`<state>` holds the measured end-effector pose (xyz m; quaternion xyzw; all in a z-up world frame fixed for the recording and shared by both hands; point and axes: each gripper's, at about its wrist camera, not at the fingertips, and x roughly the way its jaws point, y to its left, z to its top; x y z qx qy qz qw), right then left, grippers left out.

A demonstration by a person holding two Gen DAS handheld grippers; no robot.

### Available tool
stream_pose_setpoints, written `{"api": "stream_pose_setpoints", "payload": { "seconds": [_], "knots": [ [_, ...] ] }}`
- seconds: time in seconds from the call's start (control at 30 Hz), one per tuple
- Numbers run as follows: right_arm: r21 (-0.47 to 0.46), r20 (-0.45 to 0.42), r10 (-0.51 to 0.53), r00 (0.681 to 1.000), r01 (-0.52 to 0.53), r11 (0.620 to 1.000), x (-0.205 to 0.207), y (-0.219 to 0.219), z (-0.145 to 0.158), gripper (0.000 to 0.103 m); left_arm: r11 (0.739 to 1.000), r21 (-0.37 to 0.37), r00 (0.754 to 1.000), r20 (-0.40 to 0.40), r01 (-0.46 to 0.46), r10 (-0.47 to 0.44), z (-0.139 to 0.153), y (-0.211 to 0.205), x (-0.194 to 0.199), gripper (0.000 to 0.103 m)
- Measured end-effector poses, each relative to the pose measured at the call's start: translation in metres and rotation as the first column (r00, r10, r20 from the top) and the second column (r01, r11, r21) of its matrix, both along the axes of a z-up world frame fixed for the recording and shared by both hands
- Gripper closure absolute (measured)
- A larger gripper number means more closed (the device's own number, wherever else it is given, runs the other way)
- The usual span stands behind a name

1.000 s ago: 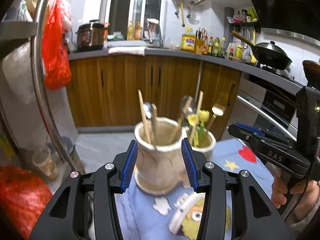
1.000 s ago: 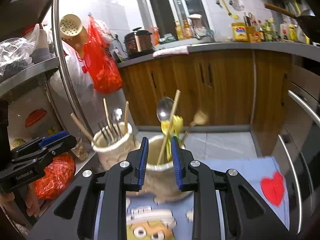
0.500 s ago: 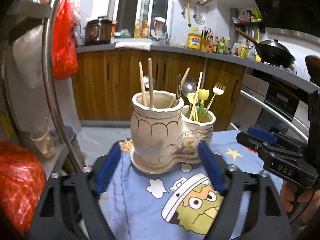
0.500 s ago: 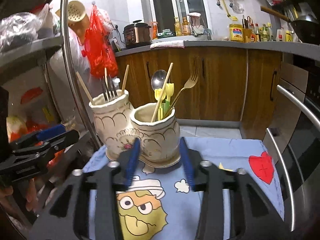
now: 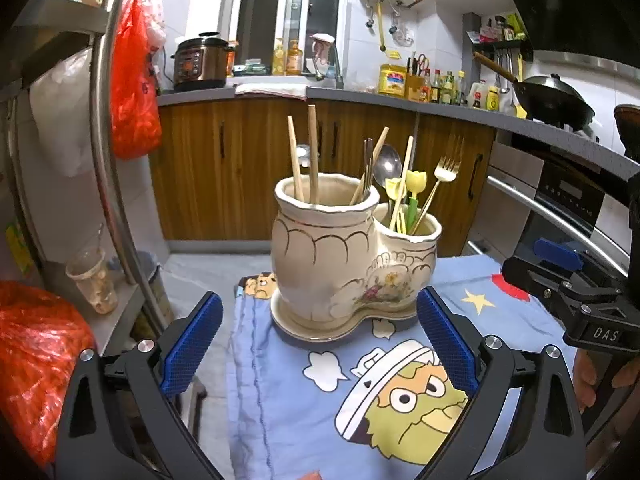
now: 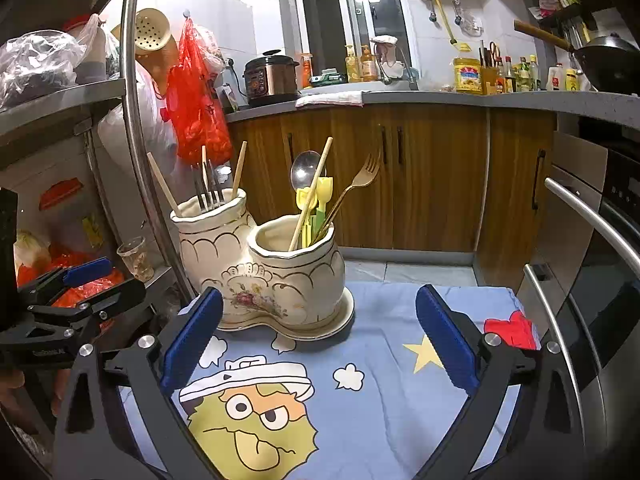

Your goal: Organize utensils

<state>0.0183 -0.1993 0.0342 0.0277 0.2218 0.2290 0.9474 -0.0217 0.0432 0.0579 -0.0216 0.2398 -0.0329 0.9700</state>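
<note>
A cream double-pot ceramic utensil holder (image 5: 352,264) (image 6: 272,280) stands upright on a blue cartoon cloth (image 5: 360,400). Wooden chopsticks (image 5: 312,152) lean in its taller pot. A spoon (image 5: 387,162), a gold fork (image 5: 446,168) and yellow plastic pieces (image 5: 416,180) fill the shorter pot (image 6: 296,264). My left gripper (image 5: 318,300) is spread wide, its jaws opening; the holder's base sits between the blue pads (image 5: 192,336), untouched. My right gripper (image 6: 319,294) is likewise opening, with the shorter pot's base between its pads and clear of both.
A metal rack pole (image 5: 104,140) rises at the left, with red bags (image 5: 132,88) and a plastic cup (image 5: 92,280) on its shelf. An oven with a steel handle (image 6: 592,220) stands at the right. Wooden cabinets (image 6: 400,180) lie behind the table's far edge.
Both grippers let go of the holder: the left opened off the taller pot, the right off the shorter one. Both drew back and lower, and the holder now rests on the cloth.
</note>
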Motion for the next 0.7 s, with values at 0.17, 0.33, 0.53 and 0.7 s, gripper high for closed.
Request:
{"api": "stream_pose_setpoints", "payload": {
  "seconds": [0.17,0.33,0.53,0.7],
  "knots": [
    [-0.009,0.007,0.006,1.000,-0.006,1.000,-0.0021,0.0023,-0.0003,0.006,0.999,0.038,1.000,0.007,-0.015,0.015,-0.0014,-0.0011,-0.0001,0.006],
    [-0.017,0.009,0.014,1.000,-0.013,1.000,-0.0033,0.0052,-0.0015,0.006,0.998,0.054,1.000,0.014,-0.013,0.012,-0.0010,-0.0033,-0.0022,0.006],
    [-0.023,0.014,0.019,1.000,-0.018,1.000,-0.0047,0.0068,-0.0017,0.006,0.999,0.052,1.000,0.014,-0.013,0.012,-0.0007,-0.0031,-0.0021,0.006],
    [-0.023,0.010,0.019,1.000,-0.018,1.000,-0.0045,0.0067,-0.0018,0.006,0.998,0.053,1.000,0.011,-0.013,0.012,-0.0009,-0.0034,-0.0023,0.006]
  ]
}}
